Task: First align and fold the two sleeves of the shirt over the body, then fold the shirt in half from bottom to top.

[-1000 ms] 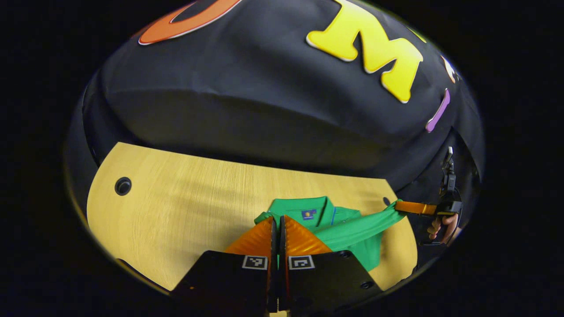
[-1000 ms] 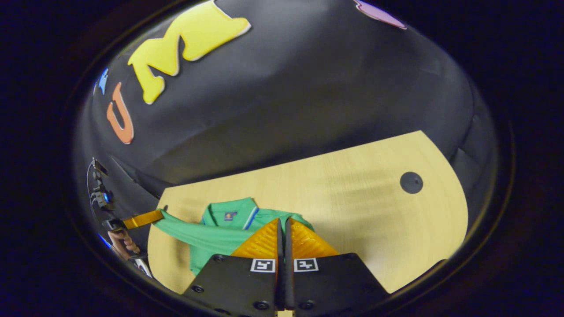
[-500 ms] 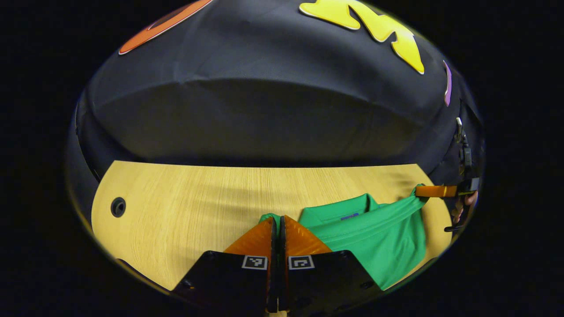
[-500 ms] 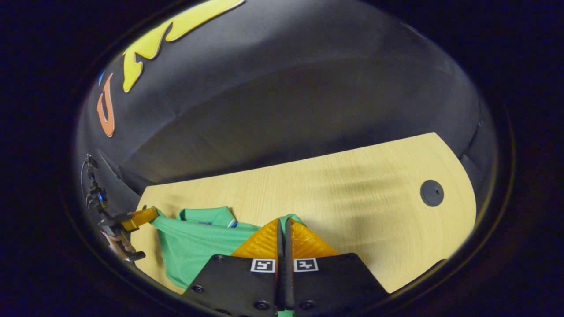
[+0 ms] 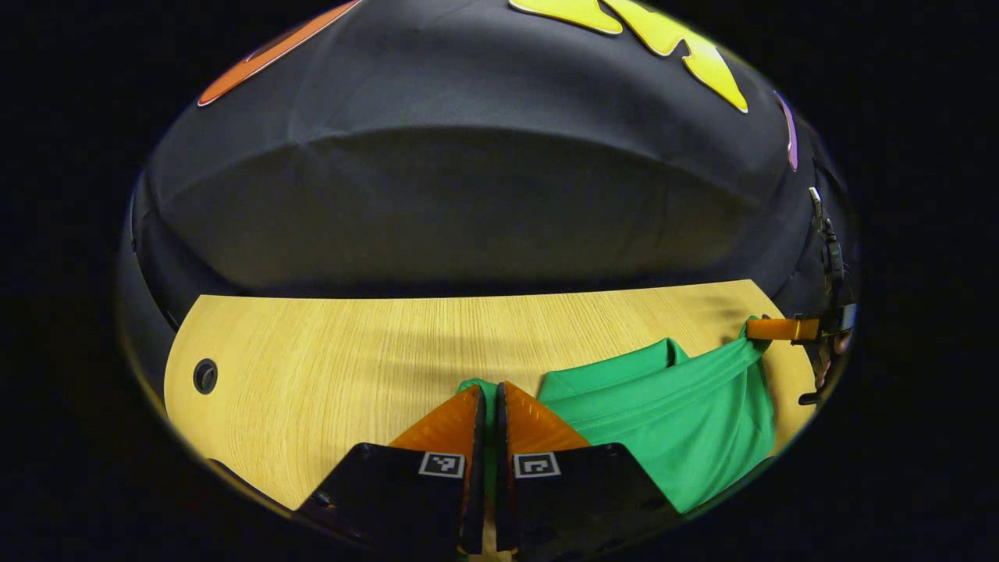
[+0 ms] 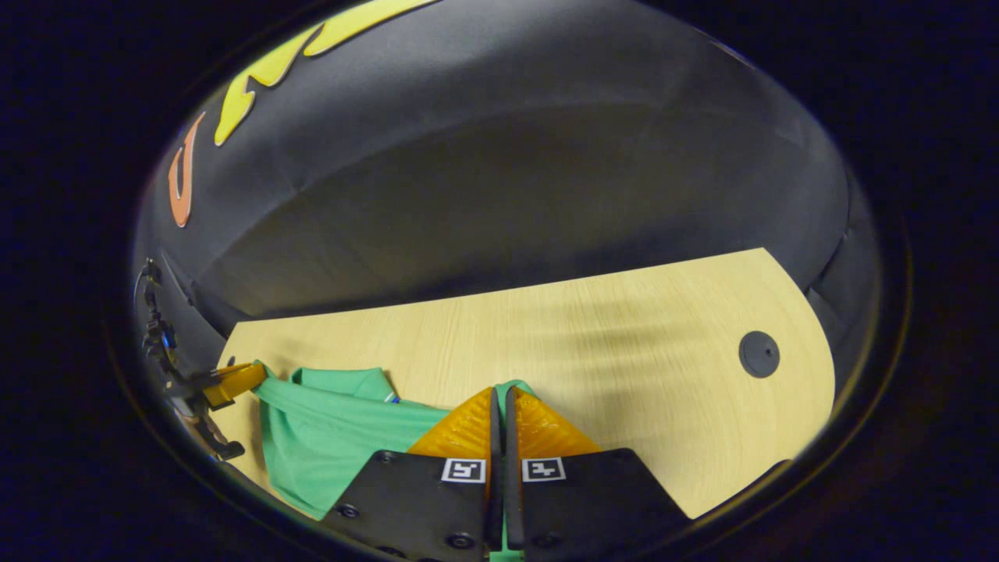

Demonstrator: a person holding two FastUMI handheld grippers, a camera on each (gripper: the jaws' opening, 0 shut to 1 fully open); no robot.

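Wooden table spreads out ahead of both grippers, and on it, off to the right of the left gripper, lies the green polo shirt, its upper edge drawn taut into a band between the two tools. In the right gripper view that shirt sits to the left of the right gripper, collar just peeking up behind the stretched edge. Both grippers are clamped nearly closed, each with a tuft of green fabric pinched between its fingers, so each has a firm hold on the shirt. Judging by this, the fabric is lifted and spread, not yet laid down; which fold this is cannot be told, and at least the setting-down and smoothing remain. A round cable hole sits right of the right gripper.
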